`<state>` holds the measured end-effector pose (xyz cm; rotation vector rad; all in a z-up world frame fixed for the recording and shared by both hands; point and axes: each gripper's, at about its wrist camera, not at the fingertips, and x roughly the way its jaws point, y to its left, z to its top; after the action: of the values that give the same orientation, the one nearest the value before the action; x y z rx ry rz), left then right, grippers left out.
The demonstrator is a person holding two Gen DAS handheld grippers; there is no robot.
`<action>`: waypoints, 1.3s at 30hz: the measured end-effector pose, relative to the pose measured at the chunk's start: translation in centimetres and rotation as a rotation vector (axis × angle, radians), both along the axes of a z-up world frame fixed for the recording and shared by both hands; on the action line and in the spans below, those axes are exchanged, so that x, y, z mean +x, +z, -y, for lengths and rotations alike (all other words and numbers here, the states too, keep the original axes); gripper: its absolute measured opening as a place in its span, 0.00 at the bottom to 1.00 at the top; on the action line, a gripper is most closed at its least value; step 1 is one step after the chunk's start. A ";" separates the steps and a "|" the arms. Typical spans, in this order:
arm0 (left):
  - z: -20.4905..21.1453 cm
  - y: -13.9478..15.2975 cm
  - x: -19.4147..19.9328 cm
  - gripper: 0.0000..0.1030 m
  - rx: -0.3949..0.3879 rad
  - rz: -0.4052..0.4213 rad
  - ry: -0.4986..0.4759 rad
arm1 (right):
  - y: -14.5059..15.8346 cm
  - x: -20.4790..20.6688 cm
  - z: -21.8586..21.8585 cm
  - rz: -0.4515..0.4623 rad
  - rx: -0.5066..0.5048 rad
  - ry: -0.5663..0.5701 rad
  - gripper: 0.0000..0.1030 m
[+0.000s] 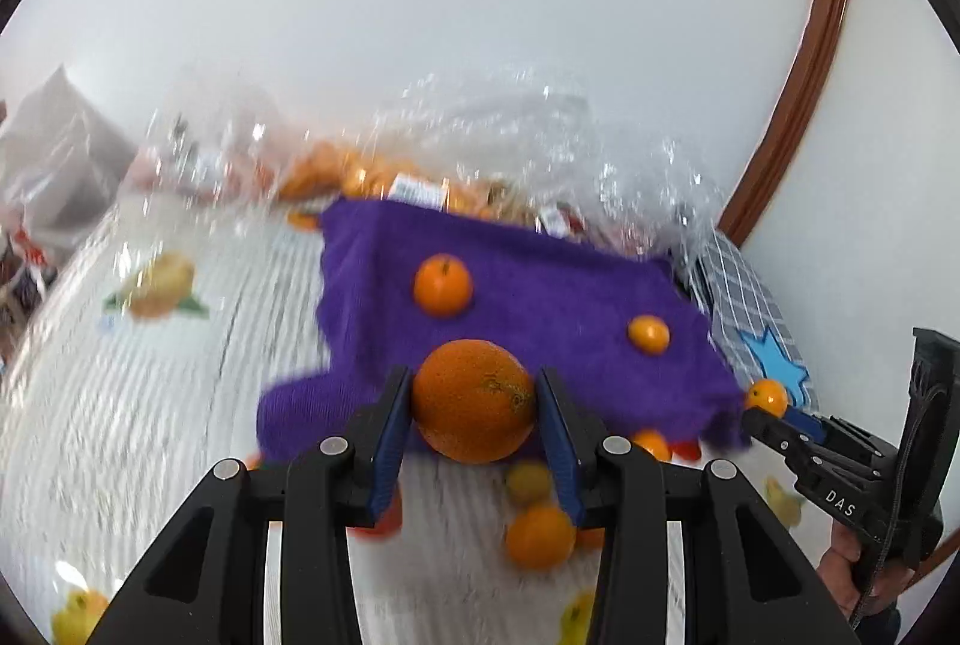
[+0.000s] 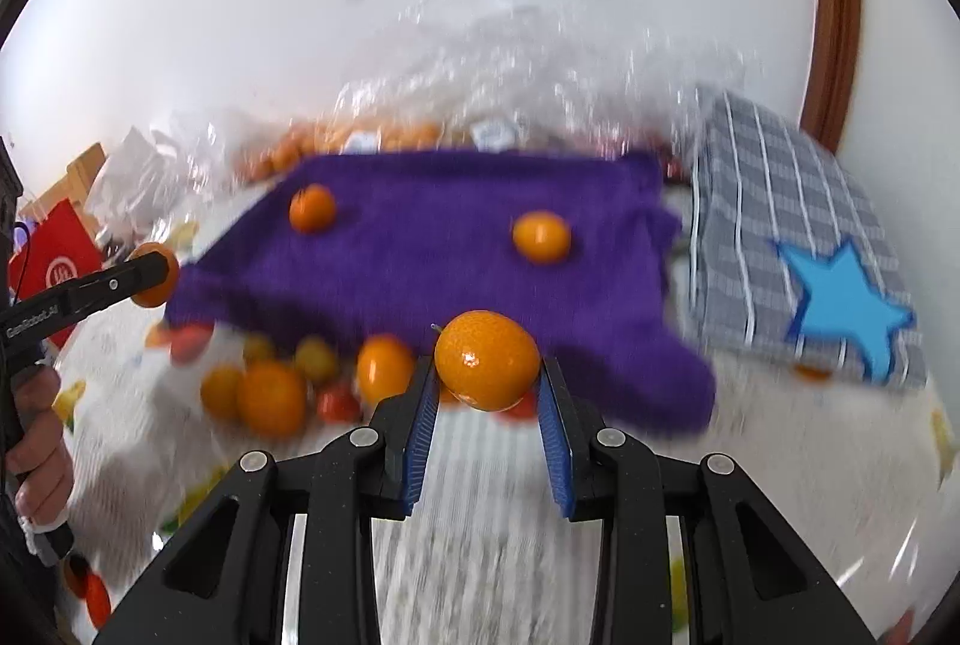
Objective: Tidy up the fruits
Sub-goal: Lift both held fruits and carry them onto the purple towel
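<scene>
My left gripper (image 1: 474,399) is shut on a large orange (image 1: 474,402), held above the near edge of a purple cloth (image 1: 540,297). My right gripper (image 2: 487,363) is shut on a small mandarin (image 2: 487,360) above the same purple cloth (image 2: 456,249). Two small oranges (image 1: 443,284) (image 1: 648,334) lie on the cloth; they also show in the right wrist view (image 2: 312,208) (image 2: 541,237). The right gripper with its mandarin (image 1: 767,396) shows at the right of the left wrist view. The left gripper with its orange (image 2: 157,278) shows at the left of the right wrist view.
Loose oranges and small red and yellow fruits (image 2: 270,396) lie on the white fruit-print tablecloth (image 1: 120,405) in front of the cloth. Clear plastic bags (image 1: 480,135) with more fruit sit behind it. A grey checked cloth with a blue star (image 2: 840,309) lies right.
</scene>
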<state>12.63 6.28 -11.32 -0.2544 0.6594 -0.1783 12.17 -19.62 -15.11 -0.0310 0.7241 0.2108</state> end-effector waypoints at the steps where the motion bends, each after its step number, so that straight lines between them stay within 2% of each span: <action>1: 0.2 0.3 0.5 0.38 0.015 0.007 0.009 | 0.5 0.7 0.0 0.014 0.000 -0.001 0.32; 7: 1.0 -0.2 4.9 0.38 0.037 -0.032 0.086 | 1.9 5.0 0.2 0.042 0.030 -0.022 0.32; 12: 1.7 -2.1 7.2 0.38 0.089 -0.070 0.113 | 0.8 7.7 0.6 0.019 0.041 -0.043 0.32; 16: 2.0 -3.4 7.5 0.38 0.077 -0.094 0.089 | -1.5 8.5 0.6 -0.040 0.022 -0.042 0.32; 19: 2.0 -4.5 7.9 0.38 0.050 -0.126 0.082 | -2.4 8.6 0.4 -0.044 0.005 -0.036 0.32; 23: 1.9 -4.9 8.0 0.38 0.052 -0.123 0.084 | -3.2 9.0 0.7 -0.067 0.019 -0.044 0.32; 25: 2.0 -4.9 8.0 0.38 0.039 -0.123 0.075 | -3.4 9.2 0.8 -0.069 0.026 -0.050 0.32; 31: 2.7 -5.1 8.0 0.38 0.076 -0.120 0.065 | -3.8 9.5 0.8 -0.079 0.028 -0.054 0.32; 39: 2.6 -5.1 8.2 0.38 0.081 -0.121 0.061 | -4.2 10.0 0.9 -0.110 0.028 -0.062 0.32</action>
<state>20.80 3.64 -16.47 -0.2083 0.7764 -0.0779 22.19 -20.53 -19.35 0.0302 0.8302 0.1643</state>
